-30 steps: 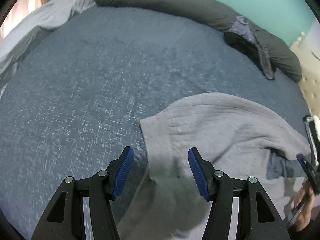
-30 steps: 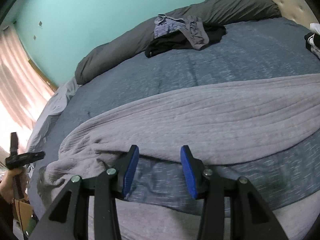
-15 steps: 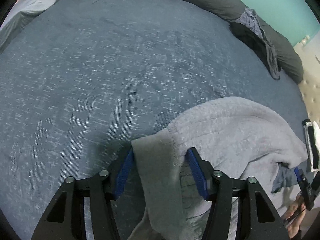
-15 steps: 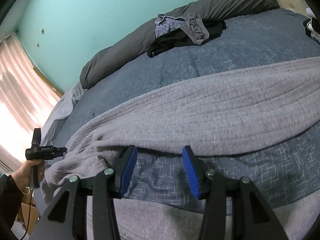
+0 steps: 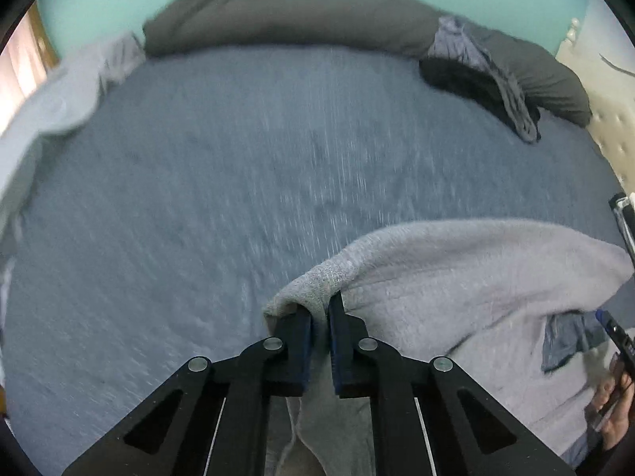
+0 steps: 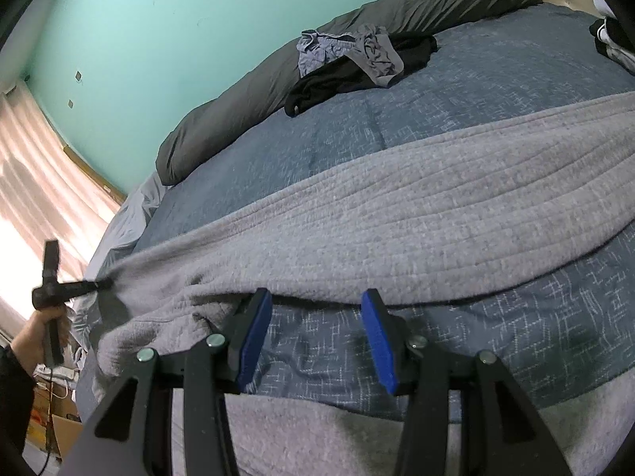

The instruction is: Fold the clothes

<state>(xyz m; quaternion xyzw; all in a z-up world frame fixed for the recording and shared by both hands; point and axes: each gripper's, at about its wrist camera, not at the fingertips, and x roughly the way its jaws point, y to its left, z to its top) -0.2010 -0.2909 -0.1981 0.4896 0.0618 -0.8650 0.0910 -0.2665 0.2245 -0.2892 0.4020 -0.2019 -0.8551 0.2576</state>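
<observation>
The left gripper (image 5: pixel 320 309) is clamped on a corner of the grey sweater (image 5: pixel 456 277), the right gripper (image 6: pixel 315 333) gapes, and the sweater sprawls across the bed (image 5: pixel 238 166), so folding looks far from finished.

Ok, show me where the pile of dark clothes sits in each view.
Left wrist: pile of dark clothes upper right, against the long dark grey pillow.
Right wrist: top centre-right, against the same pillow.
Shared landmark: the pillow along the teal wall.

Left view motion-blurred; window glare overexposes right view.
</observation>
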